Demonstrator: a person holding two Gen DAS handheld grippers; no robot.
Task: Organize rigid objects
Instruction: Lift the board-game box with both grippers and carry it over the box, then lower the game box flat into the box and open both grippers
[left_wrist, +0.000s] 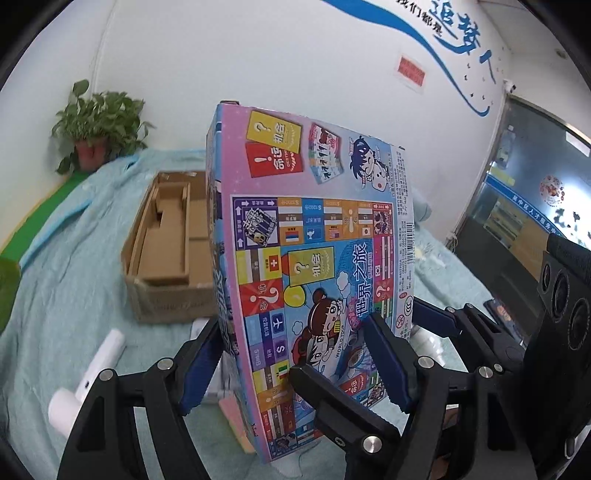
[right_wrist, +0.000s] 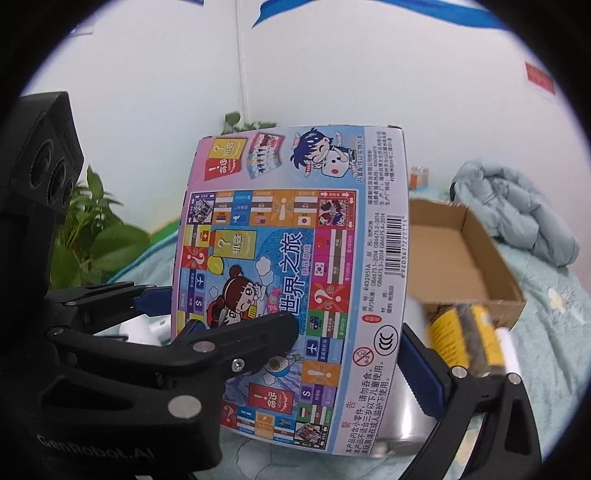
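Note:
A colourful board-game box (left_wrist: 314, 266) stands upright, lifted above the light blue cloth. My left gripper (left_wrist: 295, 365) is shut on its lower part, one blue pad on each face. My right gripper (right_wrist: 343, 354) is also shut on the box (right_wrist: 291, 277), its fingers on the printed face and the far edge. The right gripper shows in the left wrist view (left_wrist: 454, 325) behind the box's right edge. An open cardboard box (left_wrist: 166, 243) sits behind on the cloth; it also shows in the right wrist view (right_wrist: 461, 258).
A white plastic object (left_wrist: 88, 376) lies on the cloth at the lower left. A potted plant (left_wrist: 96, 125) stands at the back left. A yellow and brown object (right_wrist: 465, 339) lies by the cardboard box. A light blue jacket (right_wrist: 513, 210) lies at the right.

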